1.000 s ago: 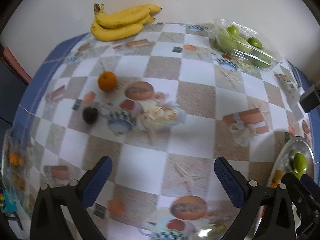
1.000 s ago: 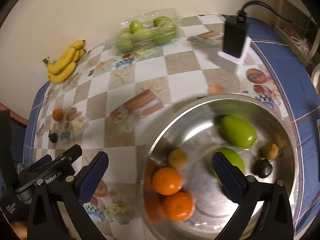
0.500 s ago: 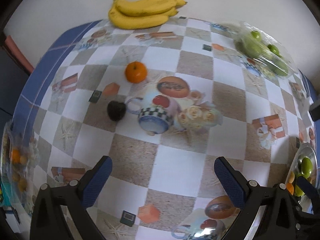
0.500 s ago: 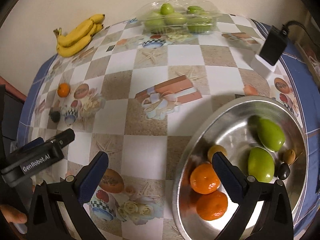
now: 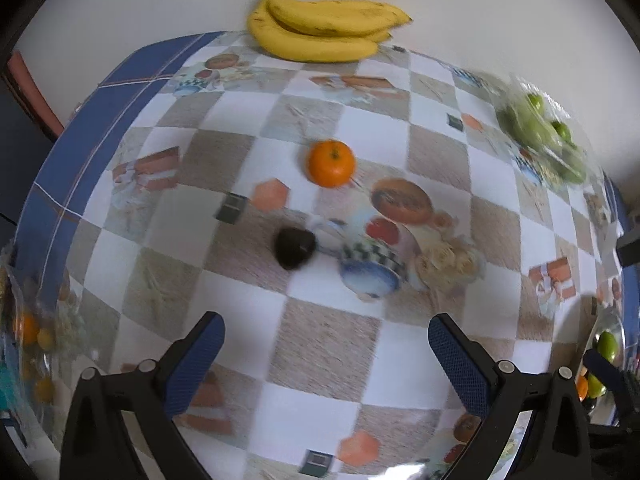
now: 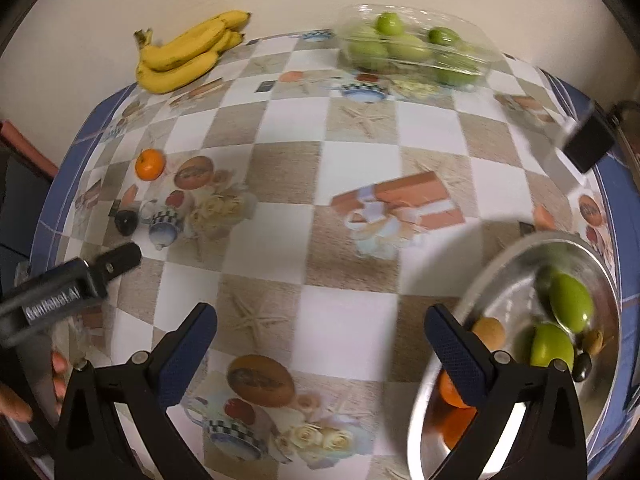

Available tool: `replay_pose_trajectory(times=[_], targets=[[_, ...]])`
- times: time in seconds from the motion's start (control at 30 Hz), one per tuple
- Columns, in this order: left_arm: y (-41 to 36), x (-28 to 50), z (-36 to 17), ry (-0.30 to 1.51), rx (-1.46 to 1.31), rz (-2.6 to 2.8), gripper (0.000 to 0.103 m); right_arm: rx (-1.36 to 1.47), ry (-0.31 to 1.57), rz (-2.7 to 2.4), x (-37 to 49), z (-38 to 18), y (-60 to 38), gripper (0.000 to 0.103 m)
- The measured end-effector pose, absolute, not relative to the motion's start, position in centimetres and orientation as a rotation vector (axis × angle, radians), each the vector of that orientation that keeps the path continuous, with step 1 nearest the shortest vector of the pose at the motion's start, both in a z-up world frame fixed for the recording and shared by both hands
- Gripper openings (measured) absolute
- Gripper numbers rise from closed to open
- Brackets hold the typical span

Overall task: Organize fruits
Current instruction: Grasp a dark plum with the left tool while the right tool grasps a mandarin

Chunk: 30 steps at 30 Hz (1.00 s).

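Observation:
An orange (image 5: 331,162) and a dark avocado (image 5: 293,246) lie on the patterned tablecloth ahead of my left gripper (image 5: 326,332), which is open and empty. A banana bunch (image 5: 320,32) rests at the far edge by the wall. In the right wrist view, my right gripper (image 6: 320,324) is open and empty over the cloth, left of the steel bowl (image 6: 480,292). The bowl holds green fruits (image 6: 570,306), oranges (image 6: 450,392) and small dark and tan fruits. The orange (image 6: 150,164), avocado (image 6: 126,222) and bananas (image 6: 188,52) show far left.
A clear plastic box of green fruit (image 6: 412,50) stands at the back by the wall. A black charger on a white block (image 6: 586,148) sits at the right edge. A bag with small orange fruits (image 5: 30,332) lies at the left edge. A hand (image 6: 24,392) holds the left gripper.
My left gripper has moved forward and left toward the orange and avocado, which look larger now. My right gripper has drawn back and left, so the bowl has slid to the right edge.

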State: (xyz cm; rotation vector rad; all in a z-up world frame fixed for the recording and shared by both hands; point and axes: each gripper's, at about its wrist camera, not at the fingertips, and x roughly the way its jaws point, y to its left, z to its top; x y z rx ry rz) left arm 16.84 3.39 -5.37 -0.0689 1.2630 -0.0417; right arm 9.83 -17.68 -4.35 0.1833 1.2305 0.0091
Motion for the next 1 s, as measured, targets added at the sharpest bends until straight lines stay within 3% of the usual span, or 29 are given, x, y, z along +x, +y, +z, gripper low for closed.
replay_pose_trajectory(times=[0.47,0.6,0.73,0.8,1.0], targets=[[9.2,20.0,-5.2,1.256,-0.116,-0.086,0.103,0.164,1.232,0.104,12.7,-5.2,-12.4,0.101],[9.0,20.6,-5.8,1.276,-0.129,-0.124,0.102,0.203,1.222,0.120,14.5,-5.0,-11.7,0.086],[8.7,20.8,-6.5,1.272,-0.139,-0.170,0.099,0.299,1.216,0.143,16.8,-4.9,-11.6,0.077],[8.5,20.9,-6.8,1.280,-0.132,-0.187,0.090,0.347,1.212,0.159,18.0,-4.9,-11.5,0.072],[7.5,21.5,-7.9,1.296,-0.127,-0.244,0.076,0.411,1.210,0.213,21.5,-5.0,-9.7,0.063]])
